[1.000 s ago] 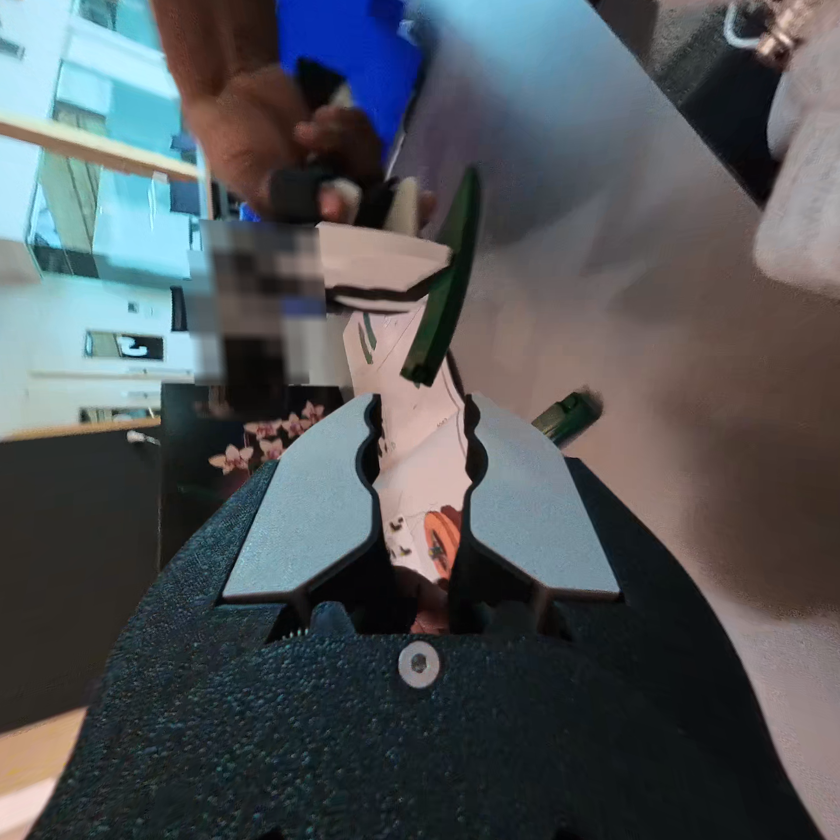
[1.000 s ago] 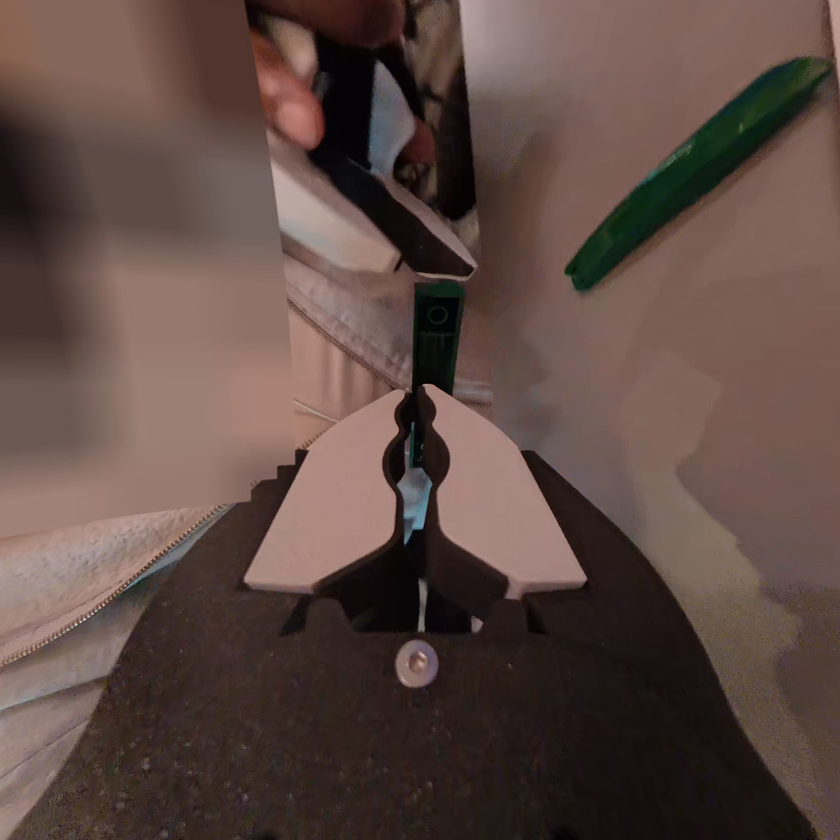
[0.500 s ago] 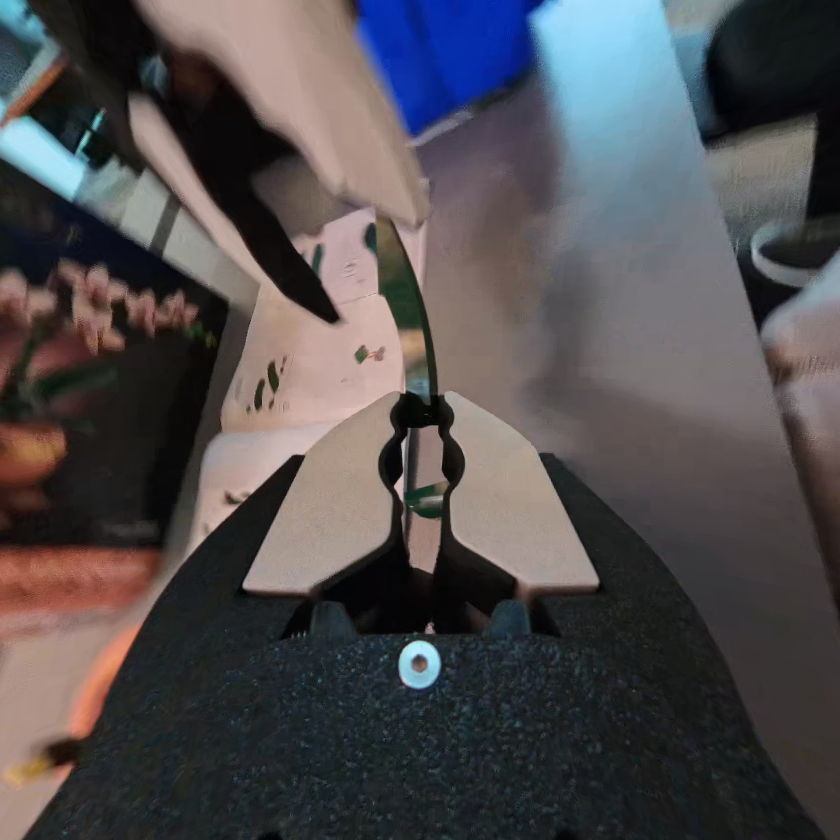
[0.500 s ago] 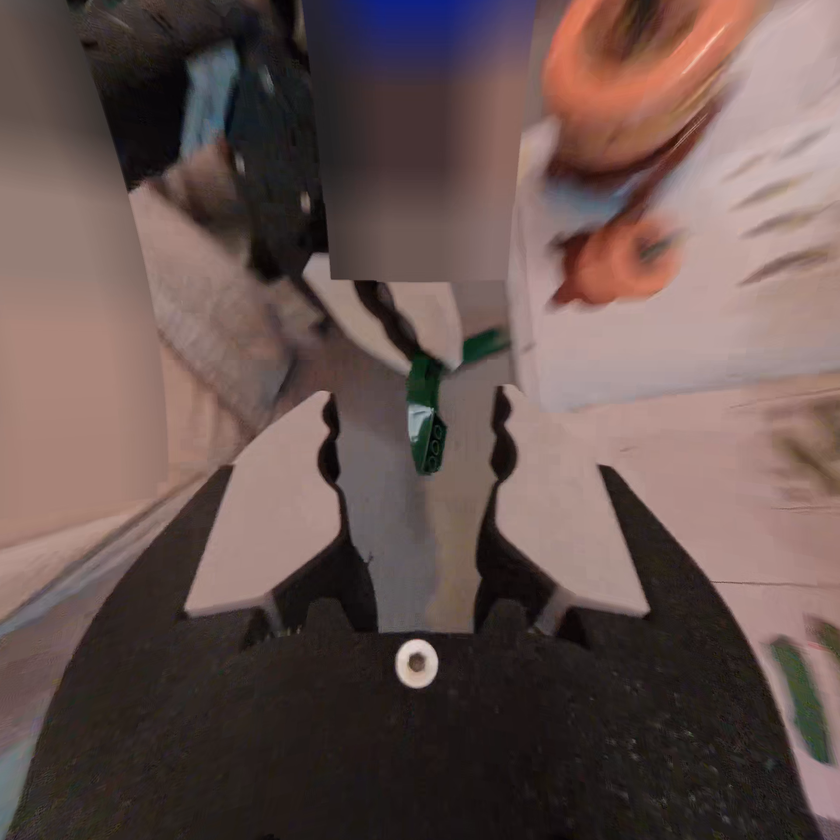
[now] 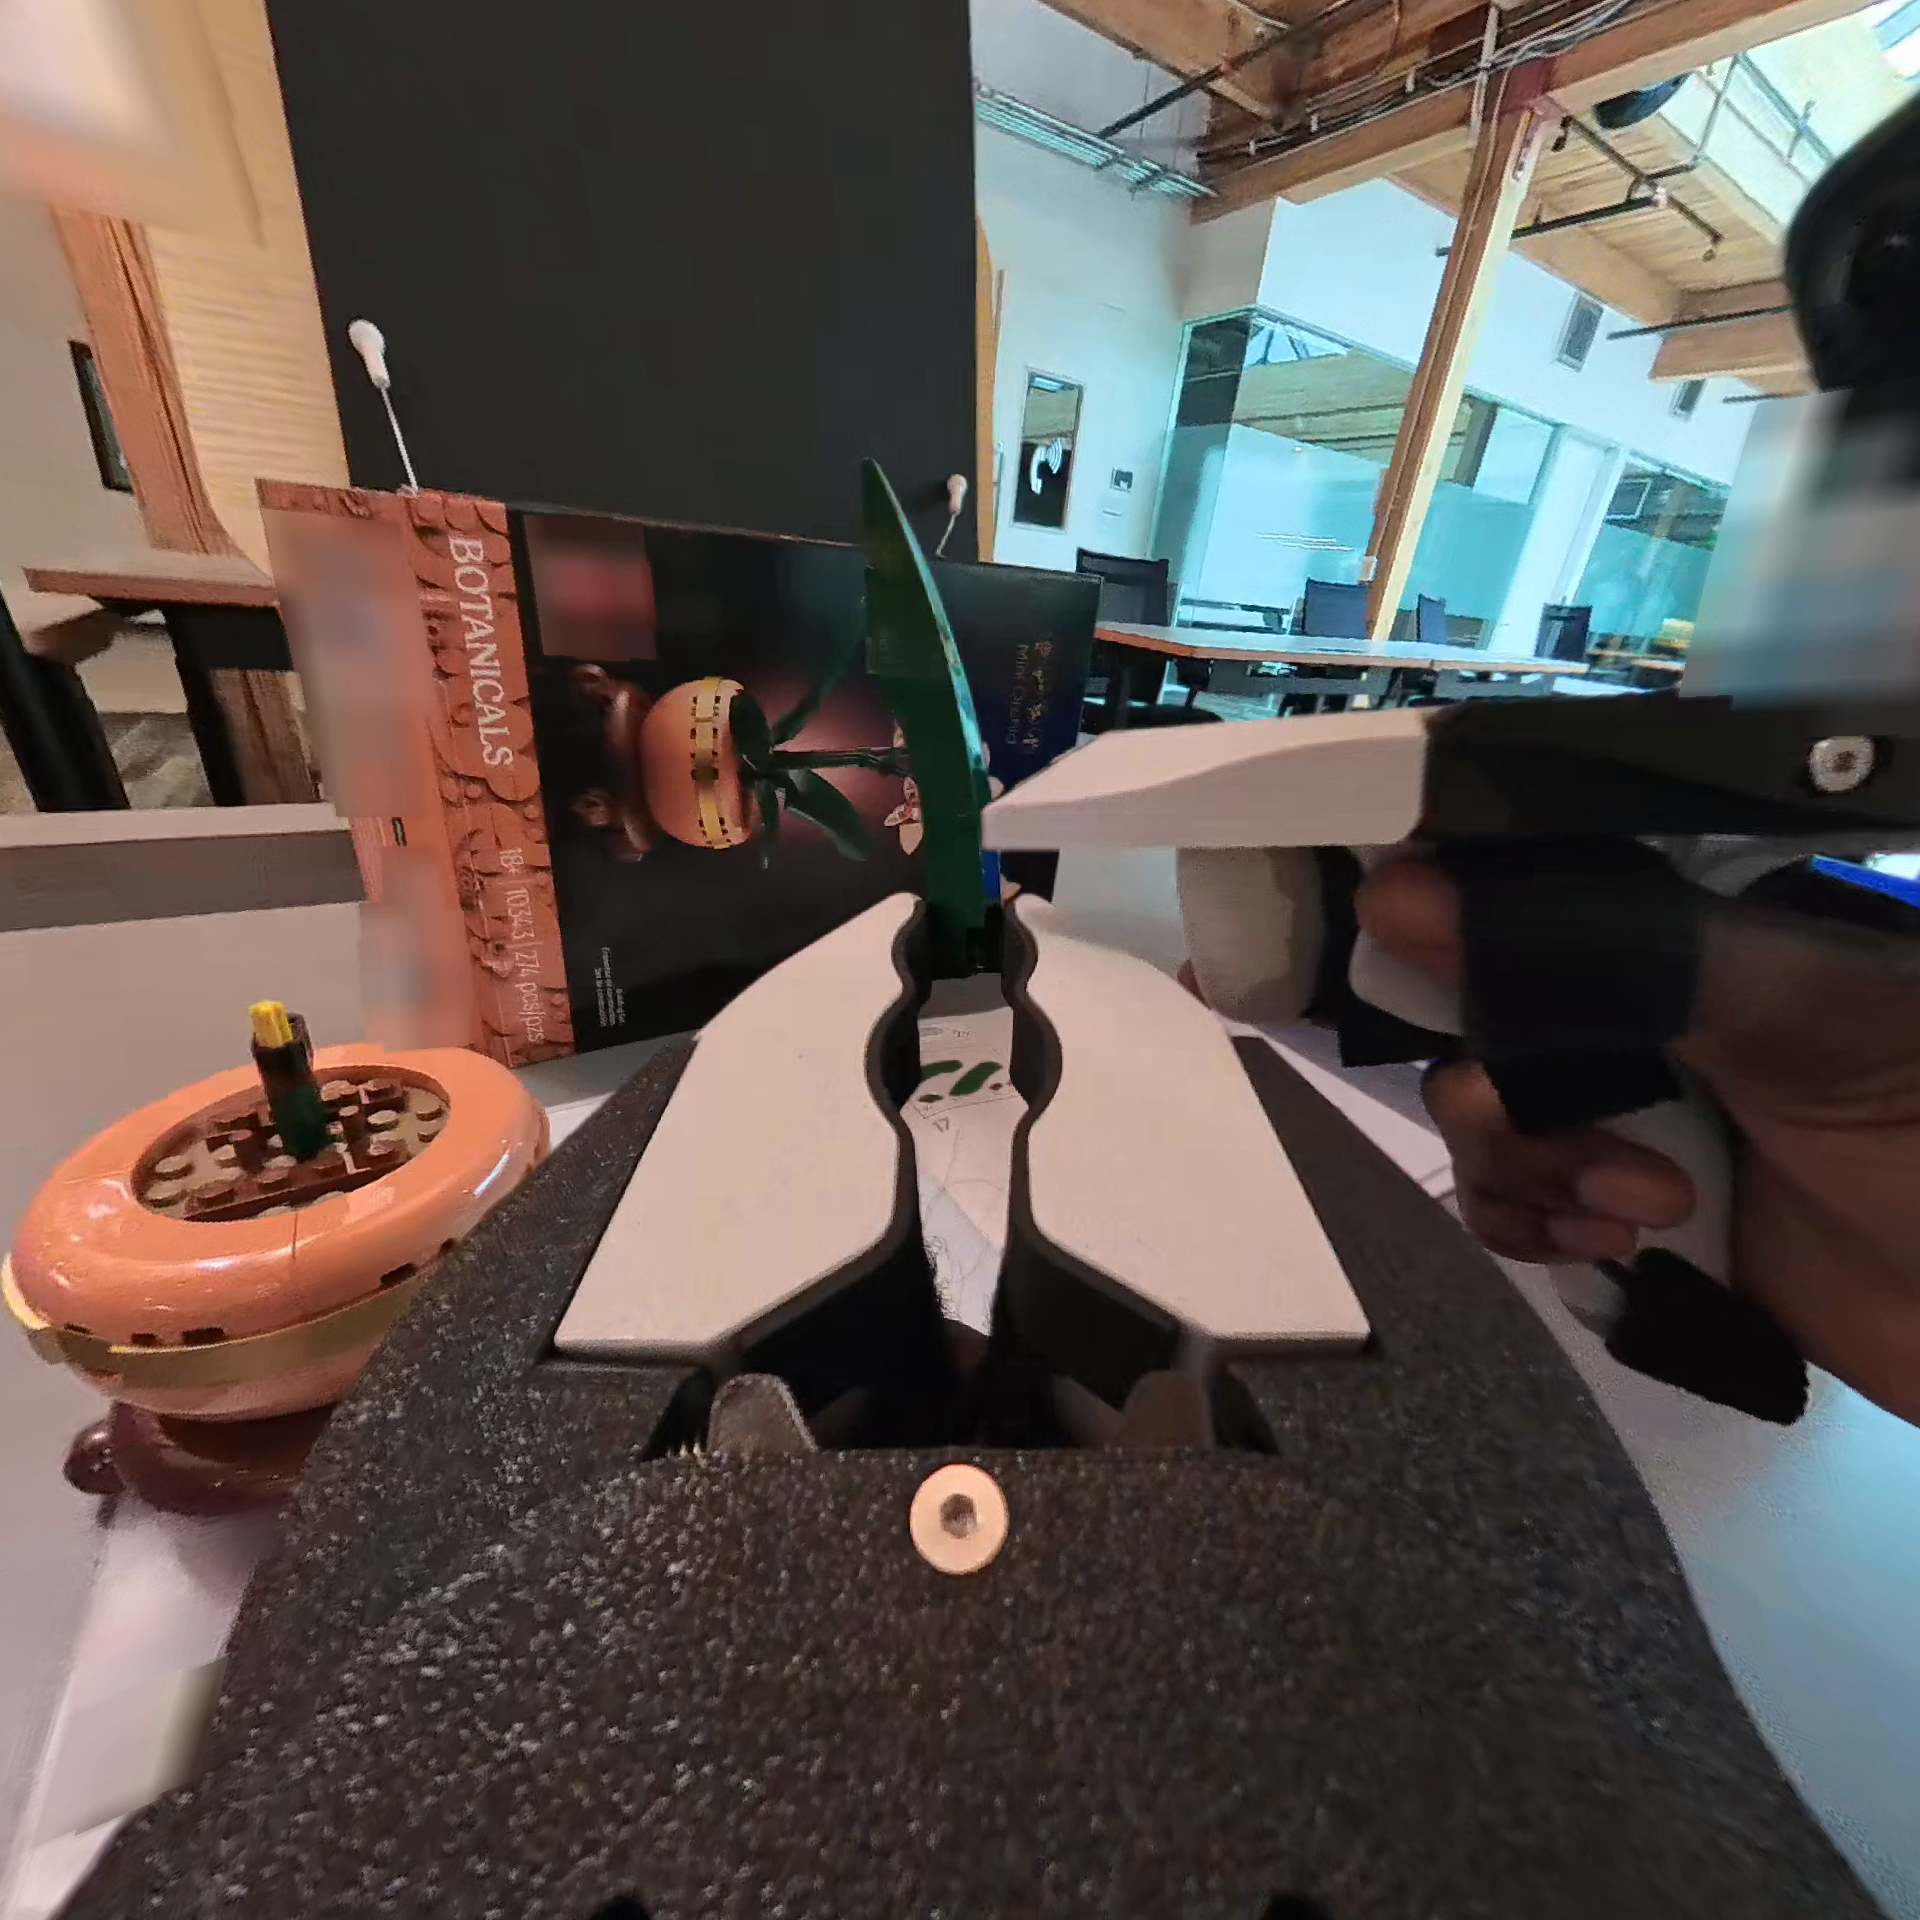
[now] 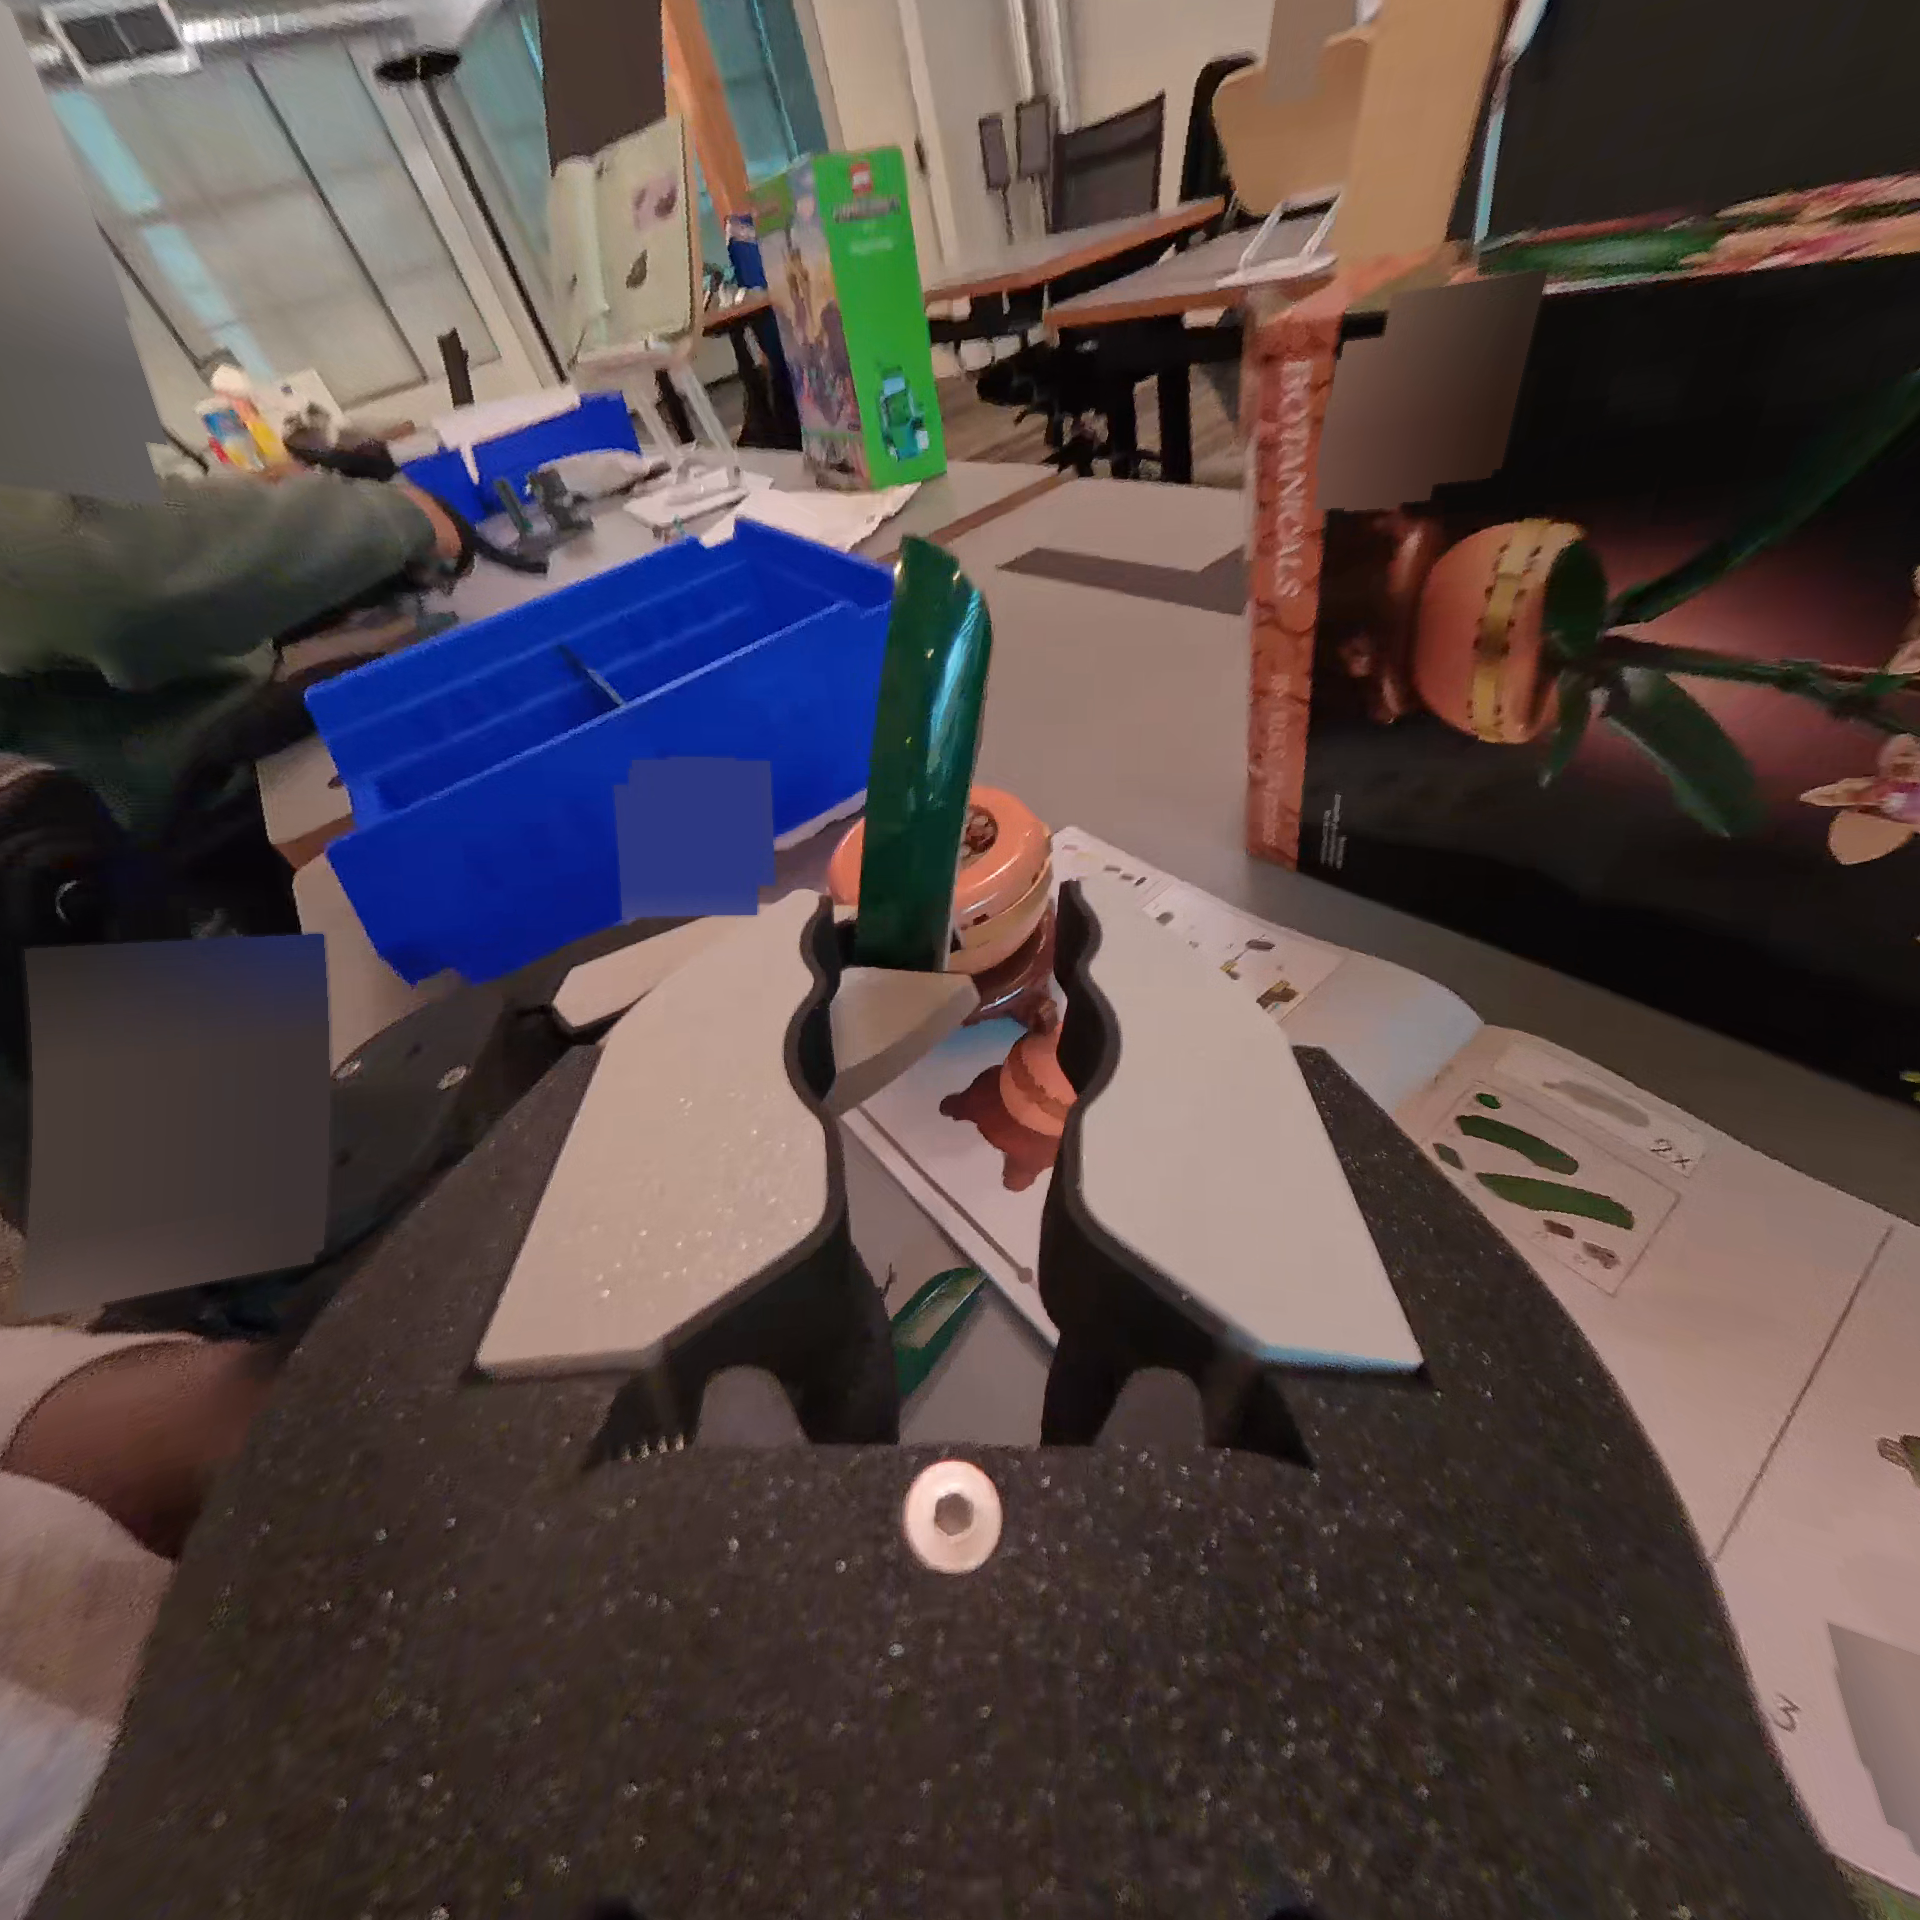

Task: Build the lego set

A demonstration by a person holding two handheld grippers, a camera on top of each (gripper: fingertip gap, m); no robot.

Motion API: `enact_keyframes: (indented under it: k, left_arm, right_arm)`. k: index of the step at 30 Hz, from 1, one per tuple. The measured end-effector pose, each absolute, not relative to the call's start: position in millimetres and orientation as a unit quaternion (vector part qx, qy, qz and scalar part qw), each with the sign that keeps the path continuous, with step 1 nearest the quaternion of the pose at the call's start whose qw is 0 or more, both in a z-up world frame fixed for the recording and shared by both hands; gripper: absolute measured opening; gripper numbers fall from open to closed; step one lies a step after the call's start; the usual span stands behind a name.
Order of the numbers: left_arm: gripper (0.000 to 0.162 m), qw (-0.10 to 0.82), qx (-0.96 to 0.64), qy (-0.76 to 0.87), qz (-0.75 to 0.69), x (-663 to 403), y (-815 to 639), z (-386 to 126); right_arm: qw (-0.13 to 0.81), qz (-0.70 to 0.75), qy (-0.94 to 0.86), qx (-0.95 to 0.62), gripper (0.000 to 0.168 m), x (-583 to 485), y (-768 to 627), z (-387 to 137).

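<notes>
My left gripper [image 5: 961, 920] is shut on the base of a long dark green leaf piece [image 5: 920, 717], which stands upright from its fingertips. The leaf also shows in the right wrist view [image 6: 925, 748], held by the left gripper's fingertip [image 6: 894, 1023]. My right gripper [image 6: 945, 914] is open and empty, its jaws standing wide on either side of the leaf's base. In the left wrist view its finger [image 5: 1195, 790] reaches in from the right, its tip right beside the leaf. The orange lego pot [image 5: 260, 1247] with a short stem [image 5: 286, 1081] stands at the left.
The lego set's box [image 5: 644, 769] stands behind. An open instruction booklet [image 6: 1507, 1174] lies on the table, with a second green leaf [image 6: 935, 1314] beside it. A blue bin [image 6: 582, 769] sits at the back left. A person's sleeve [image 6: 187, 592] reaches in at the left.
The leaf has passed from my right gripper to my left: the right opened and let go, the left shut on its base. Both grippers have swung up and the leaf now stands upright.
</notes>
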State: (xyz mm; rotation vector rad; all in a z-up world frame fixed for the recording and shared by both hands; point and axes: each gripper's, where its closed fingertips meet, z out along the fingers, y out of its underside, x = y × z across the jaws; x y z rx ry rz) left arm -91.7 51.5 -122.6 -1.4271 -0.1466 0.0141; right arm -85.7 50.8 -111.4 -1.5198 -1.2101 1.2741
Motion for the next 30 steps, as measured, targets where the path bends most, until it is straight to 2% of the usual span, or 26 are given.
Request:
enact_keyframes:
  k: [1,3,6,8,10,14,17,21,26,28,30]
  left_arm:
    - [0.011,0.754,-0.653,-0.064,0.008,-91,51,-123]
    - [0.012,0.752,-0.657,-0.054,0.003,-86,52,-126]
    - [0.013,0.733,-0.680,0.005,0.002,-76,50,-131]
    - [0.037,0.696,-0.714,0.074,0.009,-78,42,-140]
    - [0.045,0.681,-0.723,0.118,0.029,-97,28,-139]
    - [0.035,0.695,-0.703,0.132,0.075,-142,4,-127]
    - [0.028,0.689,-0.696,0.136,0.146,-164,-4,-136]
    - [0.027,0.665,-0.684,0.182,0.240,-174,-7,-149]
    - [0.027,0.670,-0.683,0.208,0.204,-159,-12,-157]
    - [0.026,0.677,-0.682,0.203,0.186,-160,-14,-158]
    - [0.027,0.680,-0.688,0.193,0.166,-162,-14,-159]
  right_arm:
    - [0.392,0.504,-0.485,-0.598,0.038,-88,47,-114]
    - [0.394,0.515,-0.481,-0.590,0.018,-91,42,-112]
    - [0.393,0.483,-0.500,-0.602,0.017,-81,45,-115]
    - [0.405,0.439,-0.501,-0.627,0.017,-64,56,-116]
    - [0.342,0.362,-0.534,-0.683,0.017,-42,56,-143]
    - [0.190,0.219,-0.582,-0.760,0.017,-11,26,-212]
    - [0.136,0.159,-0.575,-0.791,0.017,-8,16,-235]
    - [0.114,0.109,-0.553,-0.818,0.017,-11,13,-242]
    - [0.103,0.100,-0.525,-0.839,0.018,-18,7,-246]
    - [0.100,0.125,-0.512,-0.844,0.035,-25,2,-243]
    - [0.103,0.132,-0.511,-0.843,0.041,-24,1,-238]
